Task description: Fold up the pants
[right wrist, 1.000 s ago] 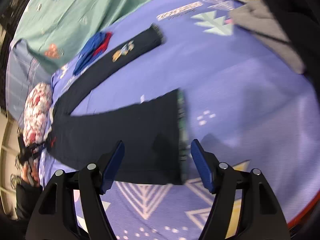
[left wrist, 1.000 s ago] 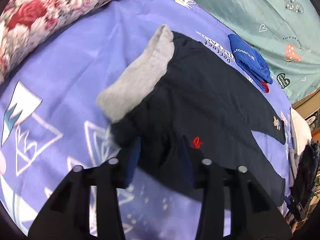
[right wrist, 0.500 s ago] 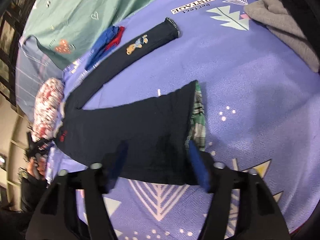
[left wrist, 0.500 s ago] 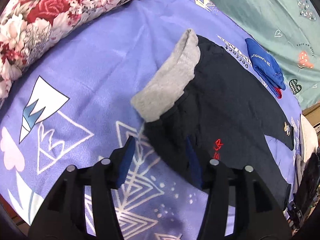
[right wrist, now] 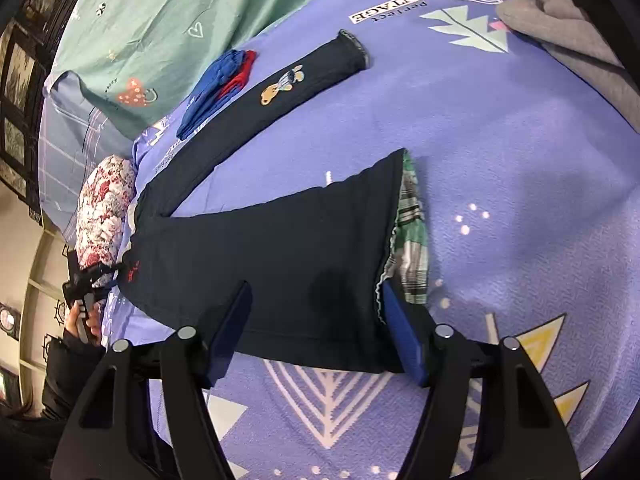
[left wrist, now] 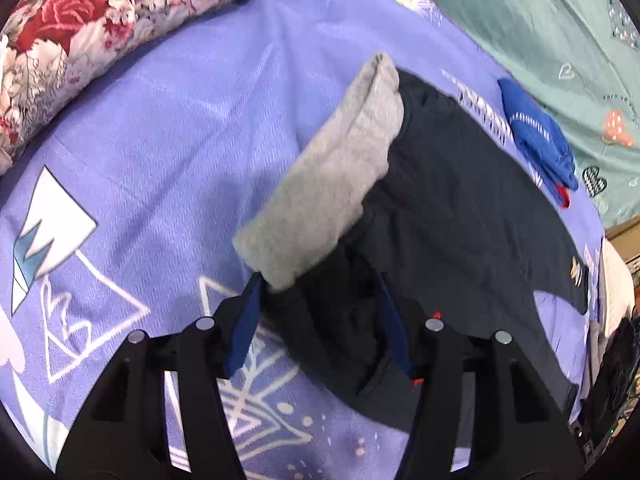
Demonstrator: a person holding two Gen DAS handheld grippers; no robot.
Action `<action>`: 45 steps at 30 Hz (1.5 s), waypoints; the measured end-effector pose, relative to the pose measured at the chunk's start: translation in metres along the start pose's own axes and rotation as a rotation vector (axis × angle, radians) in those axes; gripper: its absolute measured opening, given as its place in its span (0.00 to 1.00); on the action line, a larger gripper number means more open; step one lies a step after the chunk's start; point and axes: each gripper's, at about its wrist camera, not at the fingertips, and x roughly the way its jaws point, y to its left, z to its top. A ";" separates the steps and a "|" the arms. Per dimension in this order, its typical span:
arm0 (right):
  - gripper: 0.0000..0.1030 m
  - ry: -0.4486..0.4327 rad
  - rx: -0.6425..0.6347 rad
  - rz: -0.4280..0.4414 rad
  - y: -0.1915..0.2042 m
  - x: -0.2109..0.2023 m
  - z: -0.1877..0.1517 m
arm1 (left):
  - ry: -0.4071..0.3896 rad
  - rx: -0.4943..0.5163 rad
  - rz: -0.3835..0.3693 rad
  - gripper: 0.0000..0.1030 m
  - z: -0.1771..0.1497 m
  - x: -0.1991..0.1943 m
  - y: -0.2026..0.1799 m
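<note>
Dark pants [left wrist: 460, 208] lie spread on a purple bed sheet [left wrist: 168, 128], with a pair of tongs over each end.

Left wrist view: the left tongs [left wrist: 320, 320] straddle the waist corner of the pants at 6 o'clock, their jaws opening, the cloth between the blue pads [left wrist: 244, 328] but not pinched. A grey waistband lining [left wrist: 332, 184] is turned out toward 11 o'clock. A floral pillow [left wrist: 92, 20] sits at 10 o'clock and a folded blue garment [left wrist: 536, 140] at 2 o'clock.

Right wrist view: the right tongs [right wrist: 316, 328] are released, jaws closing, around the near leg's hem [right wrist: 352, 280] at 6 o'clock; the green plaid lining [right wrist: 412, 232] shows beside the right pad. The other leg [right wrist: 280, 92] runs toward 12 o'clock. The left tongs [right wrist: 86, 280] appear at 9 o'clock.
</note>
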 end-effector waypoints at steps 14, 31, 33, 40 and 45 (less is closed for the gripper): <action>0.34 0.007 -0.002 -0.023 -0.004 0.006 0.000 | 0.020 -0.059 -0.131 0.76 0.002 0.020 -0.015; 0.03 -0.066 0.078 0.038 -0.022 -0.022 0.011 | -0.096 0.042 -0.170 0.15 -0.015 -0.021 -0.039; 0.04 -0.029 0.072 0.018 -0.023 -0.013 0.011 | -0.068 0.042 -0.152 0.16 -0.015 -0.012 -0.036; 0.43 0.047 0.005 -0.023 -0.010 0.009 0.006 | 0.008 0.015 -0.138 0.78 -0.017 0.014 -0.030; 0.04 0.021 -0.044 -0.063 0.001 0.004 0.010 | -0.057 0.102 -0.118 0.16 -0.019 0.005 -0.051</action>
